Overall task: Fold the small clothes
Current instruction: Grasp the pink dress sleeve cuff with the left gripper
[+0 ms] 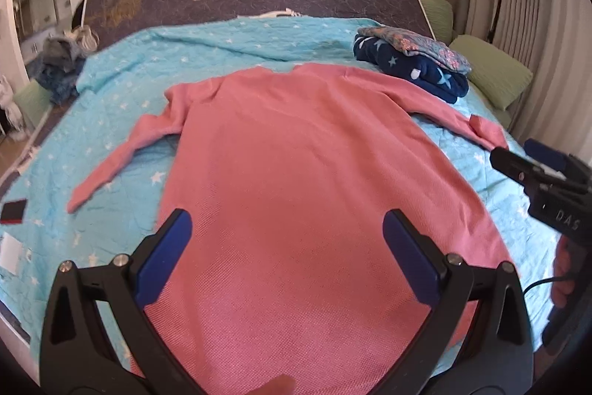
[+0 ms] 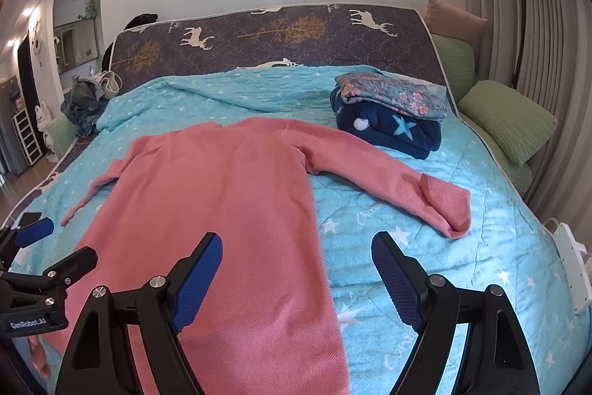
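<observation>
**Pink top spread flat, both tools poised over its hem end**

Bedroom setting: we see a bed under a turquoise quilted bedspread with white stars (image 2: 425,247), with a dark mattress printed with white deer and gold trees (image 2: 296,32) propped upright behind it. Green pillows (image 2: 507,121) lie along the bed's right edge.

We note the long-sleeved pink knitted top (image 1: 296,173) lying flat on the bedspread, neckline towards the propped mattress, hem towards us. Both sleeves are stretched outward; the right sleeve's cuff end (image 2: 444,206) is turned back on itself.

Beyond the right sleeve sits a stack of folded clothes: a navy fleece piece with light stars (image 2: 399,132) under a floral grey-blue one (image 2: 396,95). A rumpled heap of blue-grey clothes (image 2: 85,99) rests at the far left corner.

Our left tool (image 1: 286,258) hovers over the lower body of the top, blue pads spread wide, nothing between them. Our right tool (image 2: 296,278) is likewise spread and empty, straddling the top's right edge, one pad above pink fabric, the other above bedspread.
</observation>
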Tool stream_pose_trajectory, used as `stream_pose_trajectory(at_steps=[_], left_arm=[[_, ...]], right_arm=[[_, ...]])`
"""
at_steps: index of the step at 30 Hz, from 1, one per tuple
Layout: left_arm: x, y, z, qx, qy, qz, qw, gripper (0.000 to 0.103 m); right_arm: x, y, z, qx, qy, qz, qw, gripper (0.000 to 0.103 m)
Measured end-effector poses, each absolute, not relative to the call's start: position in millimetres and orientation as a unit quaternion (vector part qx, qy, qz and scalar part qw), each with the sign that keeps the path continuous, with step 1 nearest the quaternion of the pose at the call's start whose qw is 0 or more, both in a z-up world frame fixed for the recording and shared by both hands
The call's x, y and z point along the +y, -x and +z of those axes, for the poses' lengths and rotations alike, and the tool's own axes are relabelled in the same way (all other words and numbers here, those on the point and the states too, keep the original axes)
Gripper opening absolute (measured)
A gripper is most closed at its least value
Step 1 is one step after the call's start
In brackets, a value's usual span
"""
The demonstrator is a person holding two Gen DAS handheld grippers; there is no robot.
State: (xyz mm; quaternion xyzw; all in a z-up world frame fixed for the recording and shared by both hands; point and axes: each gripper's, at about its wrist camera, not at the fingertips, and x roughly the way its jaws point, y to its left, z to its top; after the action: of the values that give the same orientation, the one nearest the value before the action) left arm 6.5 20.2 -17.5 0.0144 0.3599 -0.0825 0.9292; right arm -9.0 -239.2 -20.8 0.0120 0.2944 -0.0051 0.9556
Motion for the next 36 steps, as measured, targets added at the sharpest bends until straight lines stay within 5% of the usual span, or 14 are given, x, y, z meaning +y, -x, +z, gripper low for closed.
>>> stream_pose_trajectory(at_steps=[13, 18, 24, 31, 36], left_arm=[[269.7, -101.9, -86.4, 0.455, 0.333, 0.025, 0.826, 0.094], [340.8, -130.2, -146.4, 0.449, 0.500, 0.052, 0.739, 0.076], [369.0, -156.9, -163.7, 0.411, 0.537, 0.087, 0.731, 0.073], [396.3, -171.6, -190.6, 0.401, 0.577, 0.113, 0.702, 0.011], [396.9, -169.2, -159.7, 0.373, 0.544, 0.116, 0.742, 0.004]], right_arm=[[-164.3, -56.5, -13.1, 0.345, 0.012, 0.124, 0.930, 0.085], [-117.4, -75.1, -18.9, 0.356, 0.040, 0.178, 0.916, 0.085], [-80.2, -103.4, -29.1, 0.374, 0.045, 0.207, 0.903, 0.085], [-45.7, -129.8, -36.8, 0.380, 0.066, 0.239, 0.891, 0.085], [-7.0, -160.5, -49.6, 0.407, 0.094, 0.278, 0.865, 0.075]])
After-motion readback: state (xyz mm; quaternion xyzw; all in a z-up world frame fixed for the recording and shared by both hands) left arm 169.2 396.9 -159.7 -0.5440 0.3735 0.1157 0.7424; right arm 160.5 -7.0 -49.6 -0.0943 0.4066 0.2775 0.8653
